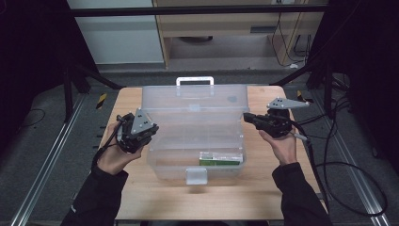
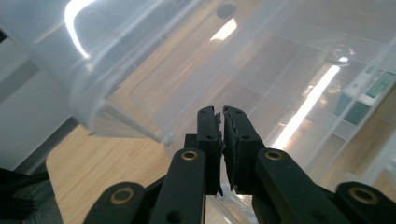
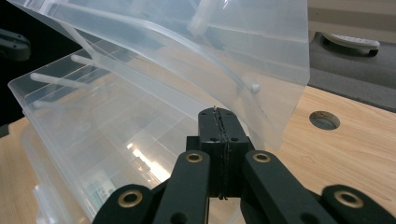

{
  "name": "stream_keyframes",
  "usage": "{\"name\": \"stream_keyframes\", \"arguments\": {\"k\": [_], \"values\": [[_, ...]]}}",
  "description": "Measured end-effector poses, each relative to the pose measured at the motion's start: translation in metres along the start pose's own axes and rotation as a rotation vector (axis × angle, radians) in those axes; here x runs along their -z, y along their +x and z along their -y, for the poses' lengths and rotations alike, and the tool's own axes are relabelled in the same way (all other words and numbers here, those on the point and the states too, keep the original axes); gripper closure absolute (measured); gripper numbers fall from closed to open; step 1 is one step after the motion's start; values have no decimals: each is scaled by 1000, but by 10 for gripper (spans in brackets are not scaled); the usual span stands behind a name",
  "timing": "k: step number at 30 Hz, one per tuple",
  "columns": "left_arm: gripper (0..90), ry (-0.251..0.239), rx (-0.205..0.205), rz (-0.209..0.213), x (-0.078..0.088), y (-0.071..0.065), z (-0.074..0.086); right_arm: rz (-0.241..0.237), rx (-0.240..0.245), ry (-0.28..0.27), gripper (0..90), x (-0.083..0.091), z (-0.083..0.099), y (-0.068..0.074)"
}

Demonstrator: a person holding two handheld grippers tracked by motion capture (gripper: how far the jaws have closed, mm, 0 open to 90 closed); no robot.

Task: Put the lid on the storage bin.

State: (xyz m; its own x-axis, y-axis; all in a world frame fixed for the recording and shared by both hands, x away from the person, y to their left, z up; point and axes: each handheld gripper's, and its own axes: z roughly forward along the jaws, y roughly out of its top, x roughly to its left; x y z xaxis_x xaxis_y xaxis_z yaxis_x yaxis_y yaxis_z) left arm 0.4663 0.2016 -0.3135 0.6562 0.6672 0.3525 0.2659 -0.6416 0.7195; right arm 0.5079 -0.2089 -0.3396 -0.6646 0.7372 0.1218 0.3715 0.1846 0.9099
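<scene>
Open plastic box (image 1: 195, 127) on worktop (image 1: 263, 188), green packet (image 1: 220, 158) inside, lid yet to close; 2 hand-held grippers pressed together, empty.

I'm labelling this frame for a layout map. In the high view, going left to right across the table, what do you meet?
Left tool → clear plastic box with its lid open, a green packet lying in its near right part → right tool.

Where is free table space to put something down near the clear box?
Bare wood lies on the table between the clear box and the near edge. The side strips are crowded by the left gripper and right gripper.
</scene>
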Motion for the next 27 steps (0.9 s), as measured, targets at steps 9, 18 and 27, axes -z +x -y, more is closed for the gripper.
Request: {"name": "stream_keyframes", "arguments": {"k": [9, 18, 27], "values": [[884, -4, 74, -47, 1, 10, 13, -7, 7, 6, 900, 3, 8, 4], [888, -1, 114, -61, -1, 15, 24, -8, 19, 22, 900, 6, 18, 9], [892, 0, 121, -45, -2, 11, 37, 2, 45, 39, 900, 11, 28, 16]]}}
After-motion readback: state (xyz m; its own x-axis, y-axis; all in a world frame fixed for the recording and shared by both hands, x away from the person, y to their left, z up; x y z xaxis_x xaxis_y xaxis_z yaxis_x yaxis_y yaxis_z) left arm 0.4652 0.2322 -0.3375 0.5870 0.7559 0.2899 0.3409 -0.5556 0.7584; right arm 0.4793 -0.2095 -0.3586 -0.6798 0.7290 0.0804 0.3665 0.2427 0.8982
